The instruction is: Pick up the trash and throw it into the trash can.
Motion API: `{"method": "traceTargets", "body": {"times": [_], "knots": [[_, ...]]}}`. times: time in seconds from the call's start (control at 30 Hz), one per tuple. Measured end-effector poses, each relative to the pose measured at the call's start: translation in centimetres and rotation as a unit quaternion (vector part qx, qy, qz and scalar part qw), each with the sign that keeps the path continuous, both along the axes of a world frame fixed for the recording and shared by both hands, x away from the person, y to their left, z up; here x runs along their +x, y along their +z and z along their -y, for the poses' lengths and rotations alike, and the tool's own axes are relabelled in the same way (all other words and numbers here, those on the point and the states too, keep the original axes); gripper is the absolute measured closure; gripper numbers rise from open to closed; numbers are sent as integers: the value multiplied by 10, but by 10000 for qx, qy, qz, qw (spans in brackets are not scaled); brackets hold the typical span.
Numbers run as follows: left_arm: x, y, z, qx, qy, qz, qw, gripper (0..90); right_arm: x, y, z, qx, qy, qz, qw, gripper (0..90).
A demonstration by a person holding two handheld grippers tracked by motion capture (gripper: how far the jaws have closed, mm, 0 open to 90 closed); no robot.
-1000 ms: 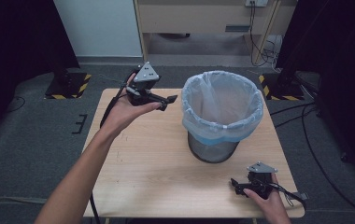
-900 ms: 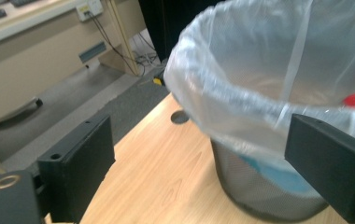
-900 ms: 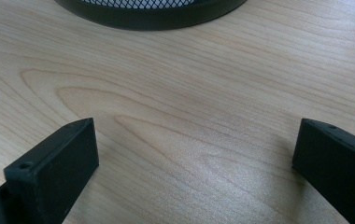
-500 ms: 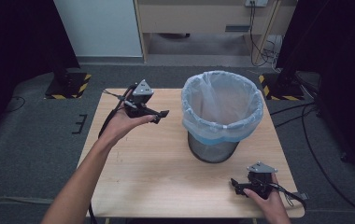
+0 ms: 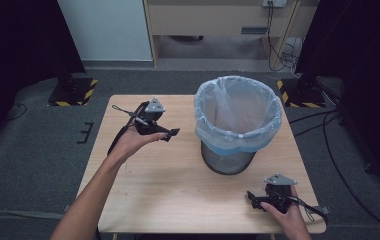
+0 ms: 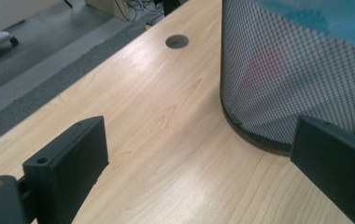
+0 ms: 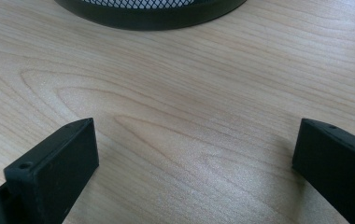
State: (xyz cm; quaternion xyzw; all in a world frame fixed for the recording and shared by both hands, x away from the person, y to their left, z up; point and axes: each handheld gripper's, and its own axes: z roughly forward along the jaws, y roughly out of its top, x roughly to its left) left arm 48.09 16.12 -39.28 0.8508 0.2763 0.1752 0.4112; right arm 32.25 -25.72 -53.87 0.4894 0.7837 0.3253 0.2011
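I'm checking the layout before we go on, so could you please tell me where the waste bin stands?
In the high view the waste bin stands right of centre on the table, toward the far edge, between the left gripper and the right gripper.

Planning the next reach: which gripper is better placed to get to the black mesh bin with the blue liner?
Left gripper: open jaws face the black mesh bin; right gripper sits low.

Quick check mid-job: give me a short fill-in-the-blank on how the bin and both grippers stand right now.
1. The mesh bin is lined with a light ____ bag.
2. The left gripper has its jaws ____, nothing between them.
3. The right gripper is near the table's ____ edge.
Missing words: blue; open; front
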Motion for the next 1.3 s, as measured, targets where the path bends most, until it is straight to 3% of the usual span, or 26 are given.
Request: {"method": "traceTargets", "body": {"times": [0.63,1.3], "knots": [[-4,-49,2,47,11,-384,9993,34,0,0,0,1,0,0,10000,3],[-13,-115,-5,440,273,-859,9950,41,0,0,0,-2,-14,0,10000,3]]}}
